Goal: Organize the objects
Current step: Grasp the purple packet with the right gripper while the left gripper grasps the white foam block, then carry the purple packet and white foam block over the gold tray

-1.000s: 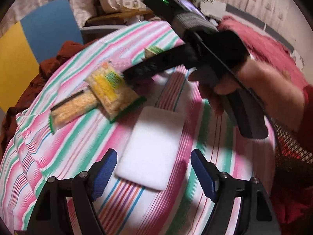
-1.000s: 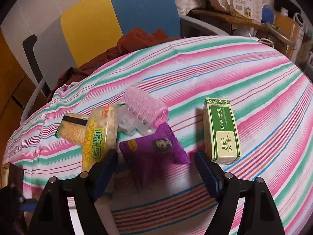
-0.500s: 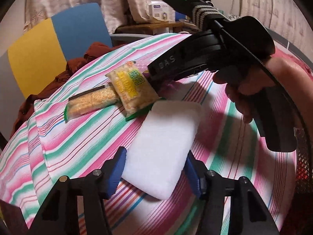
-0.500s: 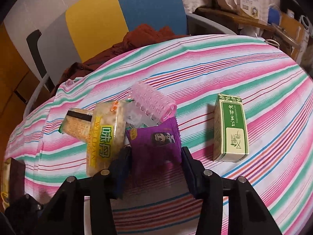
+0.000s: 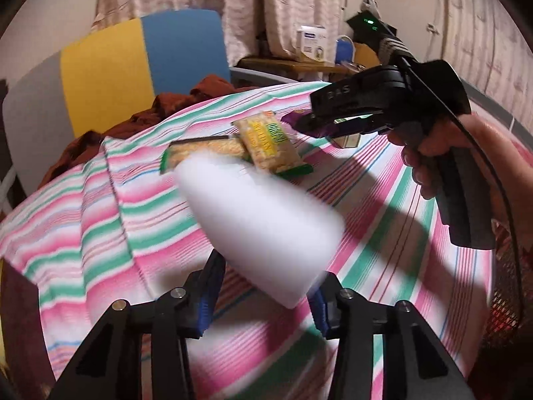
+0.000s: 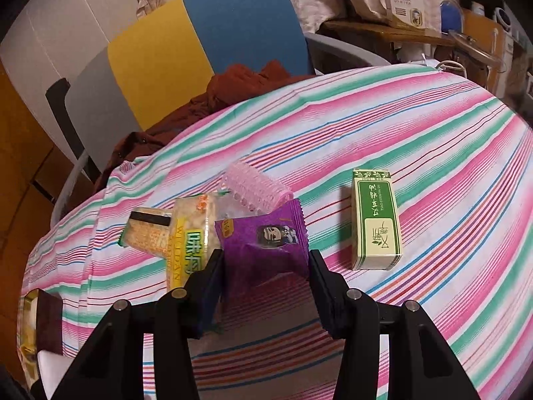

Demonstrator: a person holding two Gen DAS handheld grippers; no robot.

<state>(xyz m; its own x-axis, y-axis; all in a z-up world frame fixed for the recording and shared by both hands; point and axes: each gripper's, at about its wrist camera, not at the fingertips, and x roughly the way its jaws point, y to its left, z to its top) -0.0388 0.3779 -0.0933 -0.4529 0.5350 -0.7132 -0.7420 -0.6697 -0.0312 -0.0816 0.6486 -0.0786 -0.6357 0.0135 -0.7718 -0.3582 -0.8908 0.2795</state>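
My left gripper (image 5: 265, 295) is shut on a white sponge pad (image 5: 256, 223), held blurred above the striped tablecloth (image 5: 100, 200). My right gripper (image 6: 265, 276) is shut on a purple snack packet (image 6: 266, 246), lifted just off the cloth; it also shows in the left wrist view (image 5: 319, 126). On the cloth lie two yellow cracker packets (image 6: 190, 236) (image 6: 146, 230), a pink hair roller (image 6: 253, 190) and a green-and-cream box (image 6: 378, 220).
A chair with a yellow and blue back (image 6: 206, 40) holds a brown garment (image 6: 213, 96) behind the table. A wooden shelf with a white box (image 6: 403, 3) stands at the back right. A dark object (image 6: 46, 323) lies at the table's left edge.
Both grippers closed, the left on the white pad and the right on the purple packet. Both things have been lifted off the cloth.
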